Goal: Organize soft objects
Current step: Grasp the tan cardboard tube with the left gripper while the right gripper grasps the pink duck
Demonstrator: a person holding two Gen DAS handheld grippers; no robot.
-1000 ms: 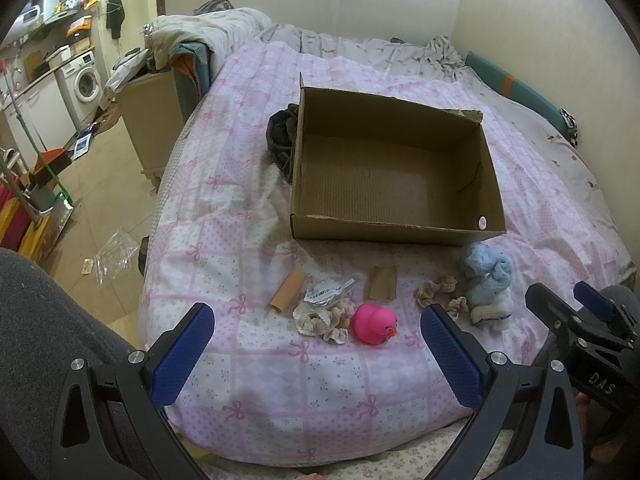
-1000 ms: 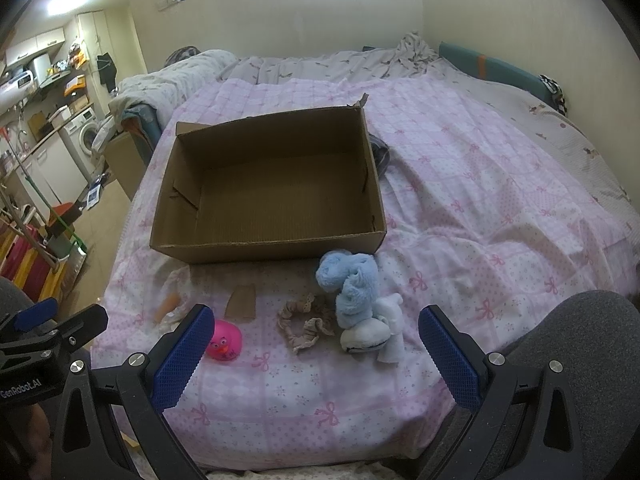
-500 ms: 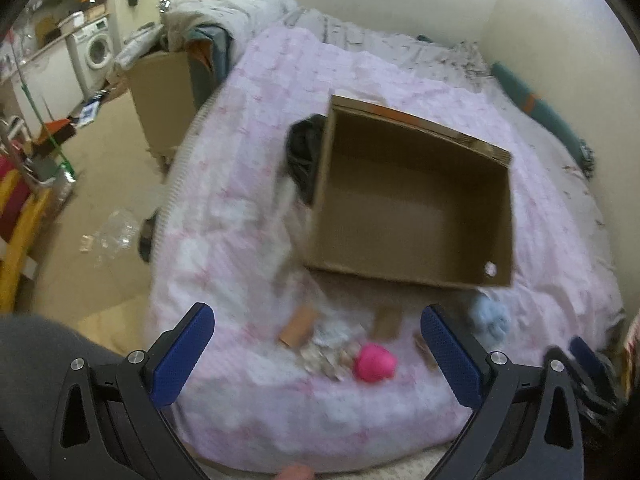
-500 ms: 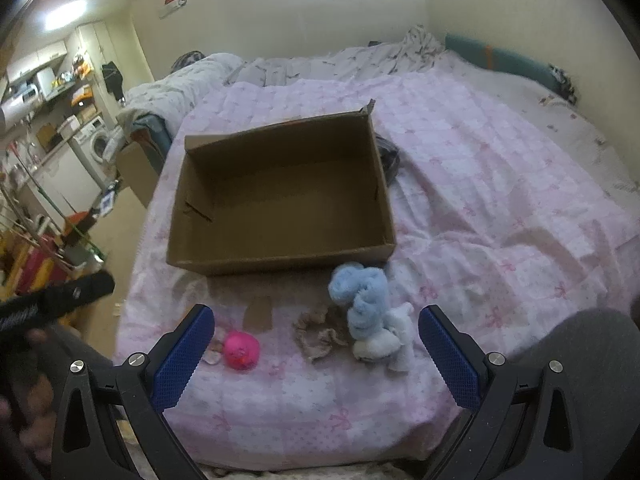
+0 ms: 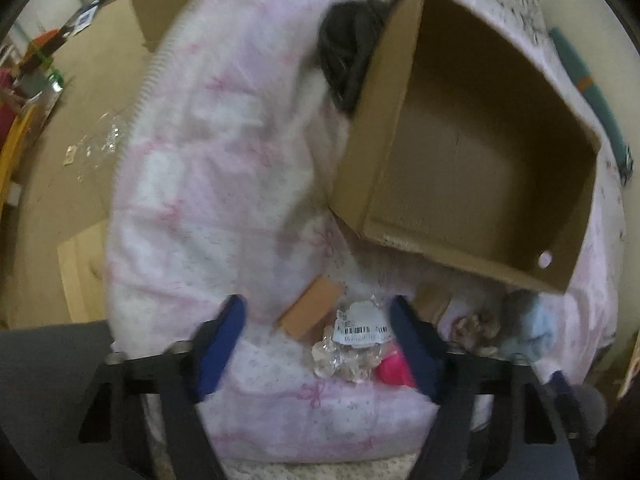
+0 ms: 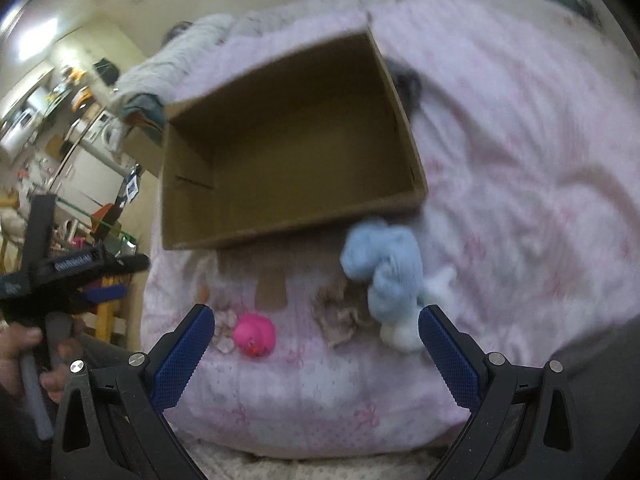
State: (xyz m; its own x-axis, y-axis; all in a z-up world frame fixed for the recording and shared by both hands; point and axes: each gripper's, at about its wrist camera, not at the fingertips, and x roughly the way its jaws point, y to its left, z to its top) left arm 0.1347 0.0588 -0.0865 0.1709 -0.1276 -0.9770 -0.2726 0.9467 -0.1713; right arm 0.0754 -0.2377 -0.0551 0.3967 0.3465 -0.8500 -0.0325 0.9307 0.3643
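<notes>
Pink rubber duck (image 6: 255, 336) sits low centre on pink quilt (image 6: 520, 160), beside crinkly clear wrapper (image 5: 356, 344), below empty cardboard box (image 6: 288, 148). Left gripper (image 5: 320, 344) jaws closing around wrapper, nothing pinched; right gripper (image 6: 316, 344) spread wide. Risk: blurred approach snags wrapper, not duck.

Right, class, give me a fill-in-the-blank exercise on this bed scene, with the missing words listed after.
1. The cardboard box on the bed holds ____.
2. The duck lying in front of the box is coloured ____.
3. The fluffy light blue toy lies ____ the box, on the quilt.
4. The pads of the right gripper are coloured ____.

Missing words: nothing; pink; outside; blue
</notes>
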